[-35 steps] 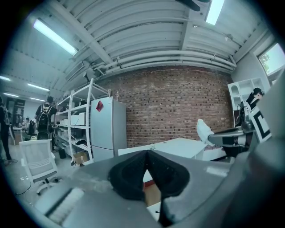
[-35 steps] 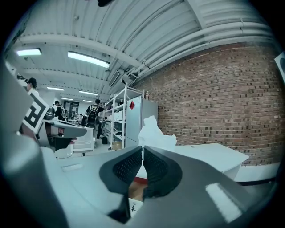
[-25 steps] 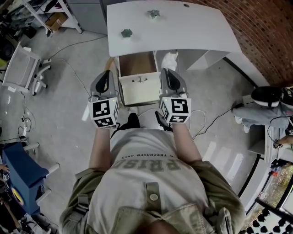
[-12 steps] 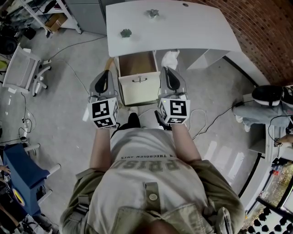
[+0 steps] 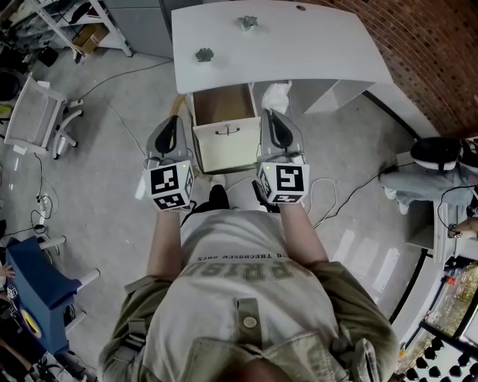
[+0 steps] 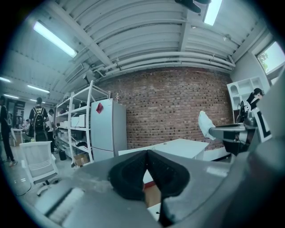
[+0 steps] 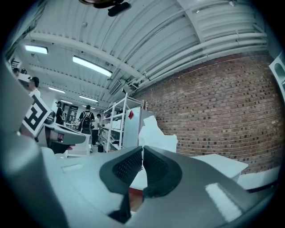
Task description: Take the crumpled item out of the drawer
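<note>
A white crumpled item [image 5: 278, 95] sticks out past the tips of my right gripper [image 5: 272, 116], whose jaws are shut on it, to the right of the open drawer [image 5: 226, 143]. The right gripper view shows the crumpled item [image 7: 156, 132] rising just beyond the closed right gripper [image 7: 142, 150]. The drawer's brown inside [image 5: 222, 103] looks bare. My left gripper [image 5: 173, 121] hovers to the left of the drawer, shut and empty. In the left gripper view the left gripper [image 6: 147, 153] has its pads together, and the crumpled item [image 6: 205, 124] shows at the right.
The drawer hangs under a white table [image 5: 299, 52] bearing two small greenish objects [image 5: 249, 22] [image 5: 205, 54]. A white chair [image 5: 33, 112] stands left, cables cross the floor, and a seated person [image 5: 441, 160] is at the right by a brick wall [image 5: 441, 52].
</note>
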`<act>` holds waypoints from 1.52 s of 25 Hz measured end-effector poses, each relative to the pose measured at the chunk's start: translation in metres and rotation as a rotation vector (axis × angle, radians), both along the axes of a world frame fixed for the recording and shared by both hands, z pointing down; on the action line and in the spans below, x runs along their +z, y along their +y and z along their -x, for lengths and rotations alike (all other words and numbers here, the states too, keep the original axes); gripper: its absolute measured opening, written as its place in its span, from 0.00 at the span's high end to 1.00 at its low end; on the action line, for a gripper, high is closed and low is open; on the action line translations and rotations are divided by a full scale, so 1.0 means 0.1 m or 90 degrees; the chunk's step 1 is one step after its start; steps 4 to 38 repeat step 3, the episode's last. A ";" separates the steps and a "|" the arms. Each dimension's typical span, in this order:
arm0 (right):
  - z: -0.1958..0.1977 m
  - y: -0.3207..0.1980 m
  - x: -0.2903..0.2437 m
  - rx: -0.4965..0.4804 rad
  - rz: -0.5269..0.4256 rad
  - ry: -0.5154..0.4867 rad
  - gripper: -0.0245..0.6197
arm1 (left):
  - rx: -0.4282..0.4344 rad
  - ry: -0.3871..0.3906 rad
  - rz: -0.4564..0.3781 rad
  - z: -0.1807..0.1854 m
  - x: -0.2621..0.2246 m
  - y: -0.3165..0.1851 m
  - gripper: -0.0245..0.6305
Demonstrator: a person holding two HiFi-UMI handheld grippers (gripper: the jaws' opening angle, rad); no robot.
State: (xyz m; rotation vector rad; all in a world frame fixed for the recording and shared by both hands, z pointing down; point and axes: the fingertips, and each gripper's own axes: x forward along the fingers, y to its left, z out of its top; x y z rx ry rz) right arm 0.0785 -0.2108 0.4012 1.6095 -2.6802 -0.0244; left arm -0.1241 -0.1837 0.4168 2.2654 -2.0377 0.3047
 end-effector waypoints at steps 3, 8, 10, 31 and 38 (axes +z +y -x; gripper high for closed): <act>0.01 0.01 0.01 -0.002 -0.003 0.002 0.95 | 0.000 0.001 -0.001 0.01 0.02 0.00 0.95; 0.01 0.01 0.01 -0.002 -0.003 0.002 0.95 | 0.000 0.001 -0.001 0.01 0.02 0.00 0.95; 0.01 0.01 0.01 -0.002 -0.003 0.002 0.95 | 0.000 0.001 -0.001 0.01 0.02 0.00 0.95; 0.01 0.01 0.01 -0.002 -0.003 0.002 0.95 | 0.000 0.001 -0.001 0.01 0.02 0.00 0.95; 0.01 0.01 0.01 -0.002 -0.003 0.002 0.95 | 0.000 0.001 -0.001 0.01 0.02 0.00 0.95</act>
